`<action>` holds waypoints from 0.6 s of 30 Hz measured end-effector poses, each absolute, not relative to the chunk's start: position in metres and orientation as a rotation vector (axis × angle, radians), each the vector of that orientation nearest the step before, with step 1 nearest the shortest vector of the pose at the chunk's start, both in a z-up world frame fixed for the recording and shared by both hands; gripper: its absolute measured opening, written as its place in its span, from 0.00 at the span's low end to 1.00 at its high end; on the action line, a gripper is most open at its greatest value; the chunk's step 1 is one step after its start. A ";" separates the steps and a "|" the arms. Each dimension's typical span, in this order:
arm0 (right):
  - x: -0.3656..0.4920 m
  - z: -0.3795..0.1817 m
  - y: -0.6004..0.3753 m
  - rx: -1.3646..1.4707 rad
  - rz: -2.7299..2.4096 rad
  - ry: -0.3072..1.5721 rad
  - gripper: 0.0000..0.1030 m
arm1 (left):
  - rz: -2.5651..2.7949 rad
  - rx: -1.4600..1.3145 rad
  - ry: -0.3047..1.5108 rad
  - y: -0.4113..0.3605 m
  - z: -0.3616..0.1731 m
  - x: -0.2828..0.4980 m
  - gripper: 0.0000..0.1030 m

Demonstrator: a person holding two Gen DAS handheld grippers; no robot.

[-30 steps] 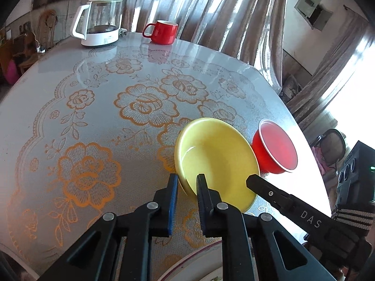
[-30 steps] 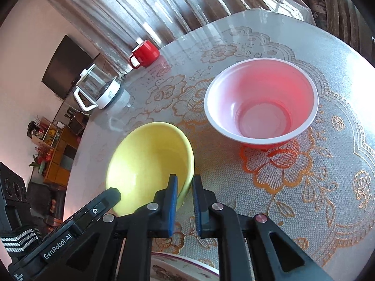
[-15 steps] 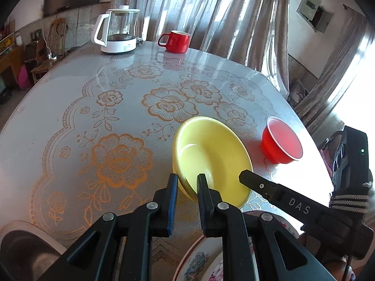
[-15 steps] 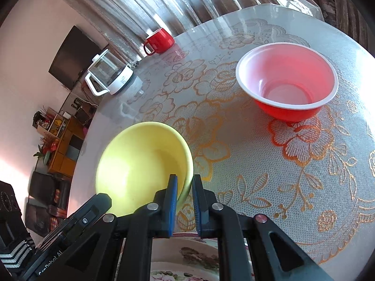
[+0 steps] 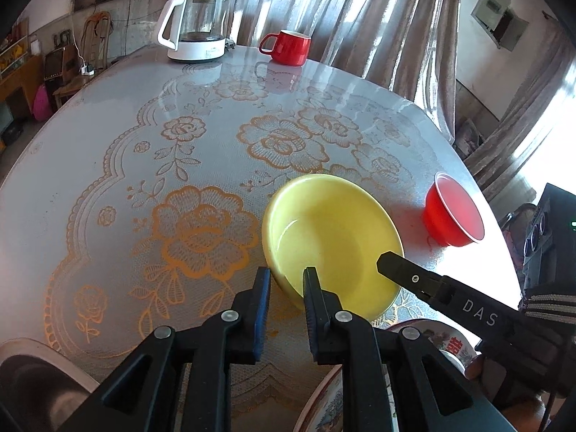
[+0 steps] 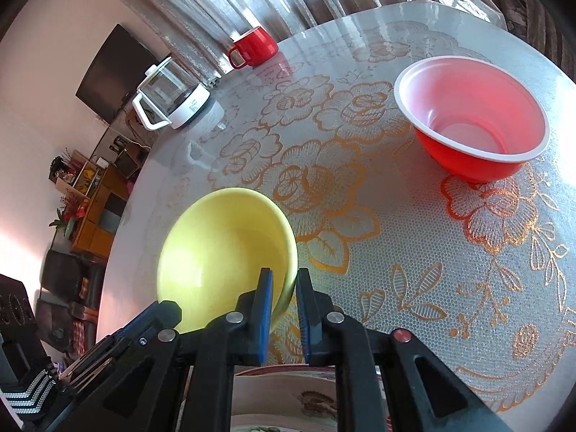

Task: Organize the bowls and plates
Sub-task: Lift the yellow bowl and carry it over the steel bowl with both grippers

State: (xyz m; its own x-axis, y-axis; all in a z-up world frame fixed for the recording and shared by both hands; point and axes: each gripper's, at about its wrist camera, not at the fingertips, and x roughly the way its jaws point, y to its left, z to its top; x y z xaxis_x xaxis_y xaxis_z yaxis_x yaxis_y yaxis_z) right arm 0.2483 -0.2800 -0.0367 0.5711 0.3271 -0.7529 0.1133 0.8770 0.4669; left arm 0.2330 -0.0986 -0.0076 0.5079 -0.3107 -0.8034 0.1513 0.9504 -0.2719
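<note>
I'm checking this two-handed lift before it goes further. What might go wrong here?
1. Both the left gripper and the right gripper pinch only the thin near rim of the yellow bowl, so it might tilt or slip out.
2. A decorated plate lies just below; a dropped bowl could strike it.
3. The red bowl stands close enough to get knocked.

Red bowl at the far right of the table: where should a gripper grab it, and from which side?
Grip the red bowl by its thin white rim, one finger inside and one outside, coming down from above on the near edge. It stands upright with its mouth open and nothing beside it, and its flared wall looks too wide to span. The right gripper is nearer, but both are shut on the yellow bowl.
</note>
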 end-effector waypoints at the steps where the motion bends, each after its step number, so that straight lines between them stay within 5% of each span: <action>1: 0.248 -0.036 -0.279 0.505 0.133 0.967 0.13 | -0.281 -0.185 1.006 -0.097 -0.009 0.235 0.19; 18: 0.239 -0.025 -0.272 0.466 0.147 0.934 0.13 | -0.311 -0.168 0.960 -0.095 0.004 0.221 0.24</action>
State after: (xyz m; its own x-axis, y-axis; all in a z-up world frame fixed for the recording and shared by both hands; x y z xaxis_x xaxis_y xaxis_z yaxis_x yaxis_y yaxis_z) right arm 0.2389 -0.2717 -0.0248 0.5928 0.3193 -0.7393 0.0773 0.8913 0.4469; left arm 0.2212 -0.0952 0.0039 0.5340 -0.3337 -0.7769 0.1862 0.9427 -0.2769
